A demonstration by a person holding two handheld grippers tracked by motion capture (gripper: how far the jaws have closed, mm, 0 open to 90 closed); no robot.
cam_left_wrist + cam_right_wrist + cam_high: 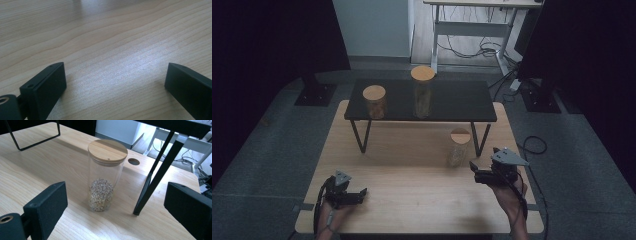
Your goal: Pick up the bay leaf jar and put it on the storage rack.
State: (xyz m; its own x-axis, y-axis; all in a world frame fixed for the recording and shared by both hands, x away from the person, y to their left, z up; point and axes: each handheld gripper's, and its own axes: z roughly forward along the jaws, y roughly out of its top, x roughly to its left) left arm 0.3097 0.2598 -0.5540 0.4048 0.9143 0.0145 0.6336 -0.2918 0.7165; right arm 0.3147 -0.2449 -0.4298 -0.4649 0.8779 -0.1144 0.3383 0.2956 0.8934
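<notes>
The glass jar (106, 176) with a wooden lid stands upright on the table (412, 180), beside the black shelf's leg (156, 177). The right gripper (476, 172) faces it, jaws wide and empty. The left gripper (360, 196) rests near the table edge, jaws wide too

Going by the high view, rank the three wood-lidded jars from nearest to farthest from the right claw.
1. The jar on the table, just left of the right claw, beside the shelf's leg.
2. The tall jar, on the middle of the black shelf.
3. The short jar, at the shelf's left end.
</notes>
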